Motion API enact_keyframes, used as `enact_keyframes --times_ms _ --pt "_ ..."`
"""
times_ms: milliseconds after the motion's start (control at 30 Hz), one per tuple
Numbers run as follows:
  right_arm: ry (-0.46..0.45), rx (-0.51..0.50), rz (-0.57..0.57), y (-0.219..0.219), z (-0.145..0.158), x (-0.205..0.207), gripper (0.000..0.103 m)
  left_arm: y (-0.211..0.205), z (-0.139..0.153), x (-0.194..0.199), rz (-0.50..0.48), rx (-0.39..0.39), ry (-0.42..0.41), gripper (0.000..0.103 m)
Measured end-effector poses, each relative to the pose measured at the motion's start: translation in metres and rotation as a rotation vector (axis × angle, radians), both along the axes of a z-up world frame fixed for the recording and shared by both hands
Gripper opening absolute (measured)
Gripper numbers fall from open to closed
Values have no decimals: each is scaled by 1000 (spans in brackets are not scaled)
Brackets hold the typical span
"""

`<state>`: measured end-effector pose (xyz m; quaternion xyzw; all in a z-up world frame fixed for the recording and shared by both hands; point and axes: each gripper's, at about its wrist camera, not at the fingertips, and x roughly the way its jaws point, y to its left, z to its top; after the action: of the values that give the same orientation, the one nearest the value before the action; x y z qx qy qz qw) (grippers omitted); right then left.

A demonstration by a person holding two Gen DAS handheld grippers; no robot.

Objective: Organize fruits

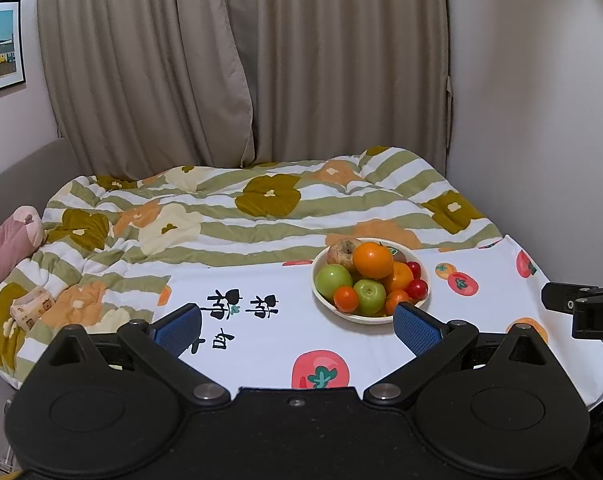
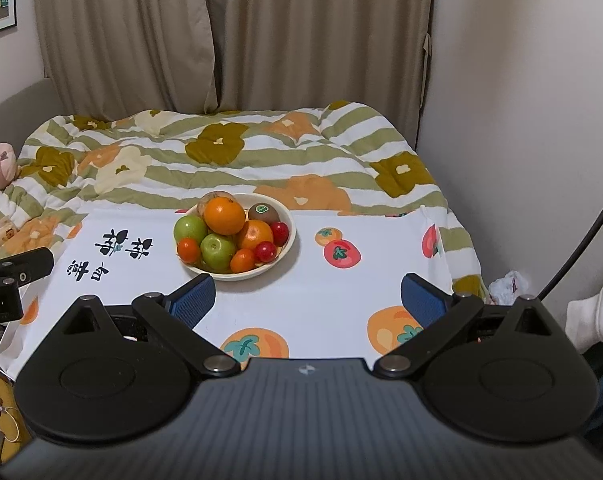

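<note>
With both the left gripper (image 1: pixel 297 326) and the right gripper (image 2: pixel 307 300) held spread and empty near the bowl (image 2: pixel 289 222), where all the fruits (image 2: pixel 225 236) are piled on the tablecloth (image 2: pixel 321 300), either sorting-out or completion is fitted.

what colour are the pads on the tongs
Blue, with a dotted texture, on black arms. The pads show best in the right wrist view; both tongs are open.

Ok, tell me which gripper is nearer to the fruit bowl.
Left. The left gripper has its right finger just short of the fruit bowl rim; the right gripper sits farther back, with the bowl off its left finger. Both are open.
</note>
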<state>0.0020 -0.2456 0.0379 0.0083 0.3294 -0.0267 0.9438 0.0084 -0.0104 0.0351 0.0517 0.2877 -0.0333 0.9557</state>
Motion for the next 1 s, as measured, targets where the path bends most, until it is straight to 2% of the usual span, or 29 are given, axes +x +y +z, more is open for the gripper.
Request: enact_keyframes --times_ms 1000 --pt "23 29 6 0 -9 4 103 -3 2 1 0 9 -12 103"
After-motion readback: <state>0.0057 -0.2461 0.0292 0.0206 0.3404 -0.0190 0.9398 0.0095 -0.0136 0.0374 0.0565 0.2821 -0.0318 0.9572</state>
